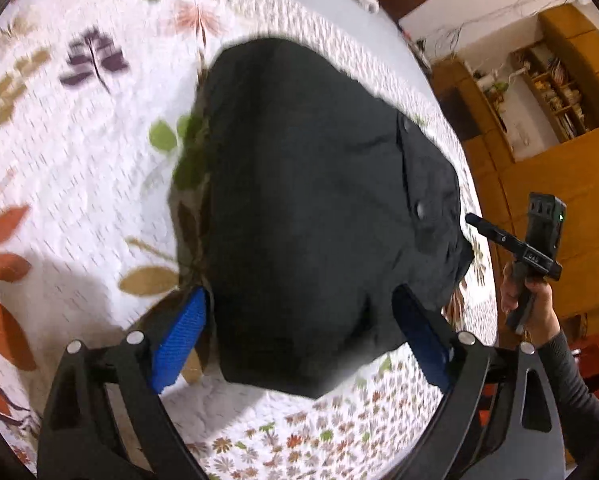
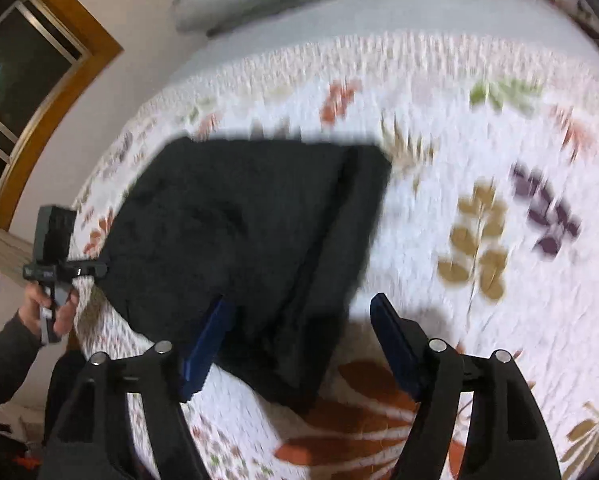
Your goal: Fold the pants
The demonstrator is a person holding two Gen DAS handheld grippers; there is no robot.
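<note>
I see both my grippers — left gripper (image 1: 303,320) and right gripper (image 2: 299,332) — spread wide, holding nothing, above the folded black fabric pants (image 1: 311,200) on the leaf-print white quilt (image 1: 79,160).

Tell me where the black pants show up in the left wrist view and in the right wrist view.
Left wrist view: the black pants fill the centre, reaching down between the open blue fingers.
Right wrist view: the black pants lie left of centre, one edge over the left finger.
Shared landmark: the purple leaf print on the floral bedspread.
</note>
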